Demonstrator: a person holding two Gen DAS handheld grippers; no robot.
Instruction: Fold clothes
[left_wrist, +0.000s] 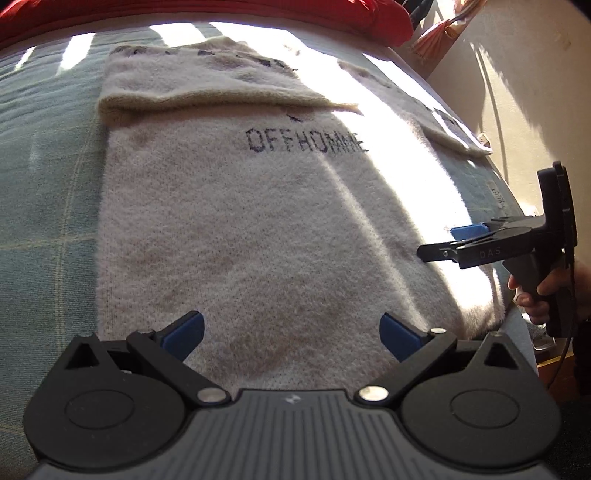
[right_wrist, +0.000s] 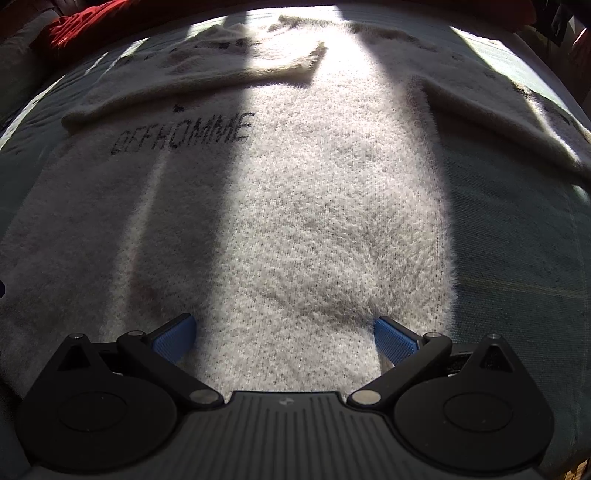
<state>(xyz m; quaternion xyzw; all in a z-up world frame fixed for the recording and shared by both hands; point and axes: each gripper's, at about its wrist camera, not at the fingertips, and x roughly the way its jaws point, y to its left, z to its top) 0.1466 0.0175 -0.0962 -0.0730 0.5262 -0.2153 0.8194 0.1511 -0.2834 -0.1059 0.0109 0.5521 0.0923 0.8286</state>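
Observation:
A fluffy cream sweater (left_wrist: 258, 221) with dark "OFFHOMME" lettering lies flat on a green plaid bed cover (left_wrist: 48, 177). Its left sleeve (left_wrist: 207, 94) is folded across the chest; the other sleeve (right_wrist: 498, 110) stretches out to the right. My left gripper (left_wrist: 291, 334) hovers open over the sweater's near hem, nothing between its blue pads. The right gripper (left_wrist: 447, 240) shows from the side at the sweater's right edge, held by a hand (left_wrist: 535, 295). In the right wrist view my right gripper (right_wrist: 284, 338) stands open just above the sweater (right_wrist: 295, 221) near its hem.
A red cloth (left_wrist: 221, 14) lies bunched along the far edge of the bed. A pale wall (left_wrist: 535, 92) with a thin cable runs on the right. Bright sunlight stripes cross the sweater and bed cover (right_wrist: 517, 240).

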